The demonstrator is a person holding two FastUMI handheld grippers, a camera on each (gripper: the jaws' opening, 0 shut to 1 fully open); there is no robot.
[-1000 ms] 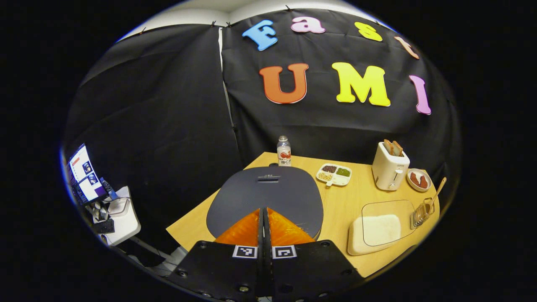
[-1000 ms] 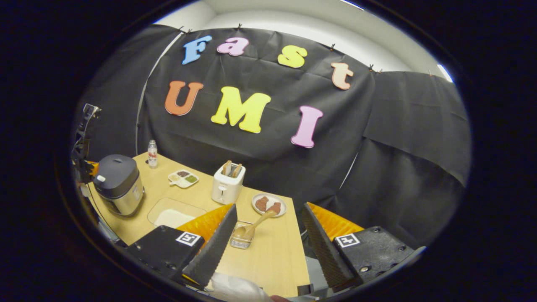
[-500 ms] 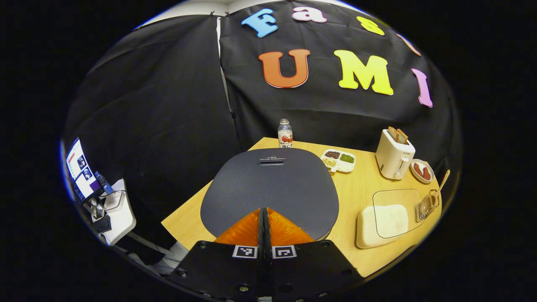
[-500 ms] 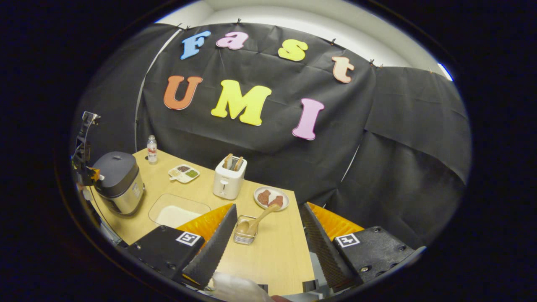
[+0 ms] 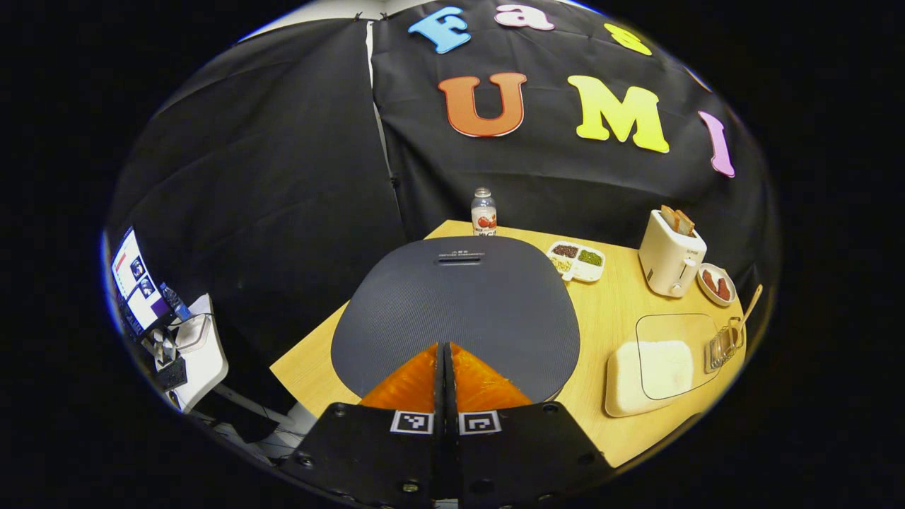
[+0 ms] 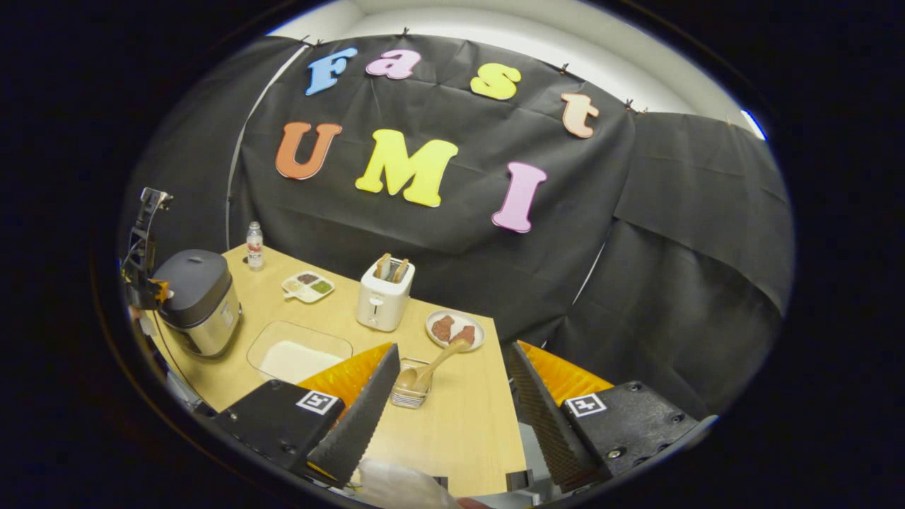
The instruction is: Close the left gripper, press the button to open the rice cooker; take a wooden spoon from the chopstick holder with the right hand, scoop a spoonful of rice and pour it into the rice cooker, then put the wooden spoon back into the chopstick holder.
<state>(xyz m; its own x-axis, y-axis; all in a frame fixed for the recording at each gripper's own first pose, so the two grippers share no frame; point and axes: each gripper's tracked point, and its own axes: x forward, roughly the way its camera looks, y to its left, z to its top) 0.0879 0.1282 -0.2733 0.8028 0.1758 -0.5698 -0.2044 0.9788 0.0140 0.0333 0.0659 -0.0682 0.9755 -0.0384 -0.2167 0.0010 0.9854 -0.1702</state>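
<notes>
Left gripper (image 5: 444,353): fingers pressed together, poised at the cooker (image 5: 456,311) lid's near edge; lid down. Button is best pressed squarely. Right gripper (image 6: 452,396): fingers apart, empty. Spoon (image 6: 428,367) is kept in holder (image 6: 410,389), beside rice (image 6: 293,360).

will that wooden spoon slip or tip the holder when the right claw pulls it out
The wooden spoon looks rigid, so it should lift without bending. It leans at an angle in the small clear chopstick holder, which looks light, so a sideways pull might tip or drag it. Its thin handle may twist between the fingers.
</notes>
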